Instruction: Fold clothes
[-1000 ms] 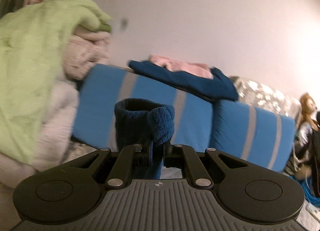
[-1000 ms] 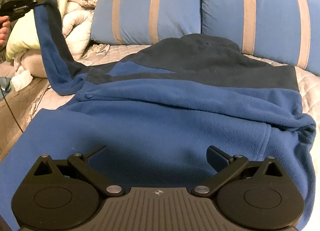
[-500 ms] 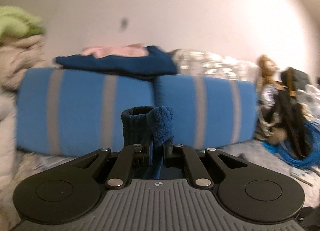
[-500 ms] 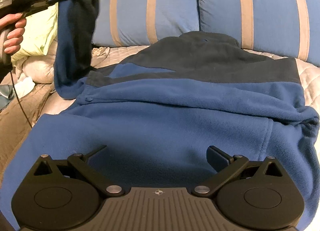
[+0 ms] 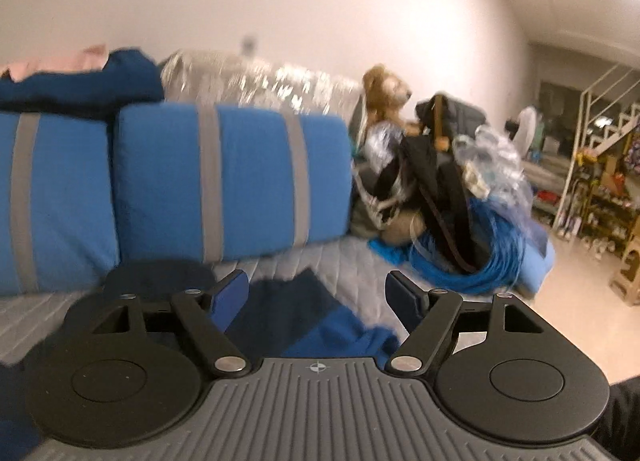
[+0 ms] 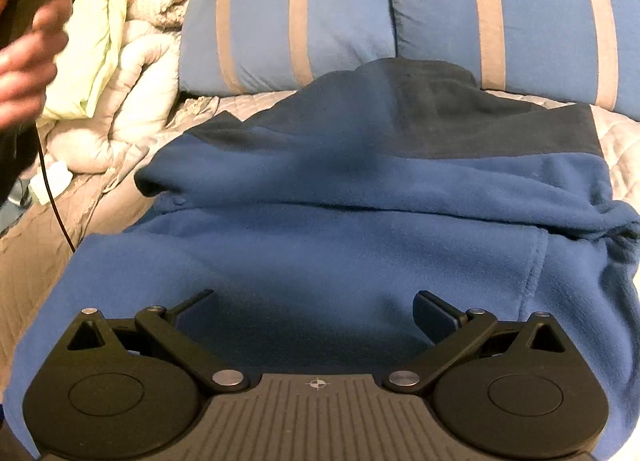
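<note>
A blue fleece hoodie (image 6: 340,229) with dark navy hood and shoulders lies spread on the quilted bed, both sleeves folded across its body. My right gripper (image 6: 316,307) is open and empty, low over the hoodie's lower part. My left gripper (image 5: 318,295) is open and empty above the hoodie's right side (image 5: 320,321). In the right wrist view the hand holding the left gripper (image 6: 28,73) is blurred at the far left, away from the hoodie.
Two blue pillows with grey stripes (image 6: 500,9) stand behind the hoodie. Folded dark blue and pink clothes (image 5: 76,81) lie on top of them. A pile of cream and green bedding (image 6: 120,61) is at left. A teddy bear, bags and blue cable (image 5: 460,221) are at right.
My left gripper carried the left sleeve across to the right, opened and let it go. The sleeve now lies folded over the hoodie's body. The right gripper stayed in place.
</note>
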The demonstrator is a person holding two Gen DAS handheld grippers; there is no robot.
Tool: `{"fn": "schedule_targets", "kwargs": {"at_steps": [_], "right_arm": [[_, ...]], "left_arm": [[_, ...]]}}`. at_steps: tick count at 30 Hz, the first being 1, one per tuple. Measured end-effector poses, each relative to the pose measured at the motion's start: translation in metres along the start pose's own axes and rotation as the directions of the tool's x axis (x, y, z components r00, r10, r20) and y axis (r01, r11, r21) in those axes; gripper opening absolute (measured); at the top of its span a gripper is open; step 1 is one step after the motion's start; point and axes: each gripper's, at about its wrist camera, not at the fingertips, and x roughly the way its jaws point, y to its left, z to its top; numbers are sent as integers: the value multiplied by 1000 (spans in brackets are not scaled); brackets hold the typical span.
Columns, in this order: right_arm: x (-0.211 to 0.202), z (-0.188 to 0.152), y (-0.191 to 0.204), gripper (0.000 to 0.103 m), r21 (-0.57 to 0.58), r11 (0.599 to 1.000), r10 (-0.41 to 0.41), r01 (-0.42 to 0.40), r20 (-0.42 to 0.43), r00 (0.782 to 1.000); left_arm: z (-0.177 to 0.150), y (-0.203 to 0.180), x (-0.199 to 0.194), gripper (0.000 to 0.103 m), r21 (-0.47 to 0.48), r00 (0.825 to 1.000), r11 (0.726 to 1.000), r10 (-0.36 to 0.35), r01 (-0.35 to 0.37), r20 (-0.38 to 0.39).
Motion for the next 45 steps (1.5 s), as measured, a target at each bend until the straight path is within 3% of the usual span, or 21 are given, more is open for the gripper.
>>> {"fn": "schedule_targets", "kwargs": {"at_steps": [5, 10, 16, 23, 26, 30, 34, 35, 38, 42, 45], "right_arm": [[0, 0, 0, 102, 14, 1000, 2, -2, 1, 1000], [-3, 0, -5, 102, 42, 999, 1, -2, 20, 1000], [-9, -1, -20, 100, 148, 989, -13, 3, 62, 998], [-18, 9, -39, 79, 277, 960, -78, 39, 131, 988], [-10, 26, -48, 68, 314, 947, -124, 75, 140, 982], [15, 46, -62, 54, 367, 928, -113, 64, 113, 987], [35, 56, -67, 20, 356, 932, -90, 61, 64, 994], [38, 57, -68, 16, 362, 930, -80, 59, 43, 996], [34, 56, -71, 9, 404, 913, -61, 55, 4, 998], [23, 49, -71, 7, 450, 891, -39, 56, -46, 998], [20, 43, -65, 7, 433, 898, -49, 78, -79, 996]], "left_arm": [[-21, 24, -21, 75, -9, 995, 996, 88, -89, -54], [-55, 49, -39, 76, -79, 973, 979, 173, -187, -155], [-100, 59, -58, 76, -188, 956, 955, 186, -230, -225], [-137, 49, -54, 76, -242, 951, 943, 163, -228, -261], [-141, 36, -48, 76, -166, 943, 954, 199, -248, -265], [-140, 28, -46, 76, -102, 935, 958, 233, -268, -269], [-144, 29, -49, 76, -125, 941, 957, 225, -263, -254], [-145, 30, -49, 76, -136, 943, 956, 221, -260, -249], [-146, 31, -50, 76, -153, 948, 955, 213, -253, -238], [-146, 32, -48, 76, -158, 948, 956, 206, -248, -241], [-146, 32, -48, 76, -152, 947, 956, 208, -249, -244]]}}
